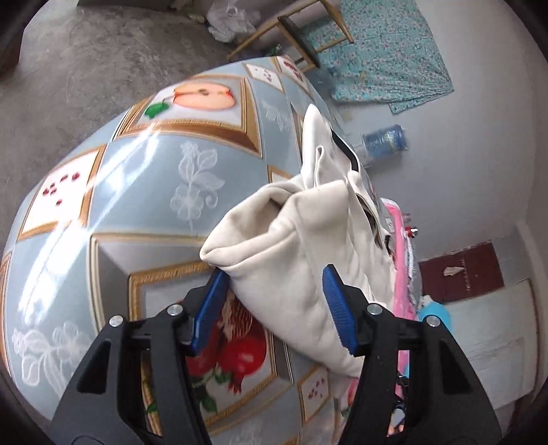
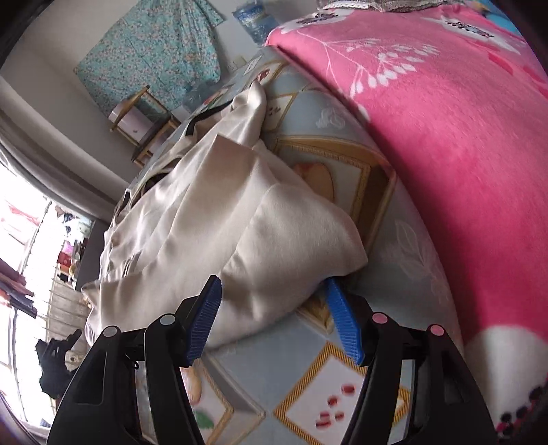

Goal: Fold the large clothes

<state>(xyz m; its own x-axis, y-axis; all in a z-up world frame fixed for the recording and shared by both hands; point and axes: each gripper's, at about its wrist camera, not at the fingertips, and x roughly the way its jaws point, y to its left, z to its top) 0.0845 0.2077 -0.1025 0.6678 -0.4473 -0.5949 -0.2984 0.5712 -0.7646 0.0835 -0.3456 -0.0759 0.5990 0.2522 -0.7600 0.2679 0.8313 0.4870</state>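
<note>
In my left wrist view, the fruit-patterned tablecloth (image 1: 144, 191) fills the left and centre of the frame, glossy with window glare. At the bottom centre, my left gripper (image 1: 275, 308) stands with its blue pads apart; the folded corner of the cream garment (image 1: 291, 253) lies between them, the left pad tucked just under its edge, the right pad lying against the cloth without pinching. The garment runs from lower centre up toward the upper middle, bunched, with a black trim showing near its top. In the upper centre stands a wooden stool (image 1: 294, 30), right of it a teal floral cloth (image 1: 387, 51), and below that a blue water bottle (image 1: 385, 138) lying on the floor.

In my right wrist view, a bright window fills the far left. The cream garment (image 2: 212, 219) lies heaped across the centre on the tablecloth (image 2: 342, 393). My right gripper (image 2: 272, 320) at bottom centre is spread wide too, with a plump fold of the cloth resting between the pads, not clamped. A pink floral blanket (image 2: 445, 154) covers the right side.
</note>
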